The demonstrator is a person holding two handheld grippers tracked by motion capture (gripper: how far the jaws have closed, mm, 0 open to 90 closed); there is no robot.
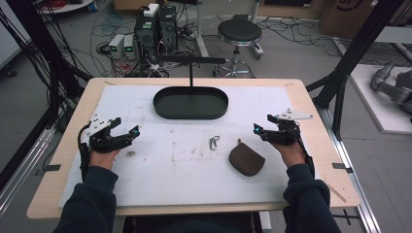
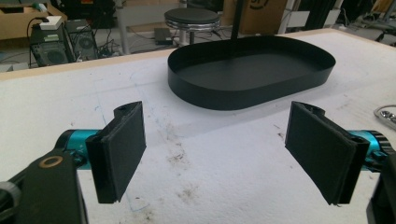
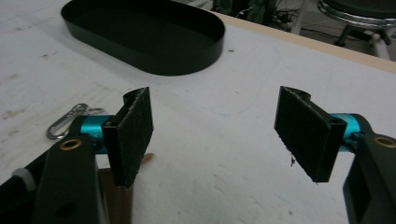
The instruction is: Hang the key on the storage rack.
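Observation:
A black oval tray [image 1: 190, 103] stands at the far middle of the white mat. A brown pouch [image 1: 246, 159] lies near the front right, and a small metal carabiner [image 1: 214, 142] lies left of it. My left gripper [image 1: 127, 127] hovers over the left of the mat, open, nothing between its pads [image 2: 123, 149]. My right gripper [image 1: 261, 128] hovers right of the pouch, open and empty. In the right gripper view the tray [image 3: 144, 35] is ahead at upper left, the carabiner [image 3: 70, 121] behind the left jaw, and a bit of the pouch [image 3: 116, 198] below it.
The white mat [image 1: 160, 165] covers a wooden table [image 1: 73, 121]. A black post [image 1: 190, 68] rises behind the tray. A stool [image 1: 239, 34], computers and cables stand on the floor beyond. Black frame bars flank the table.

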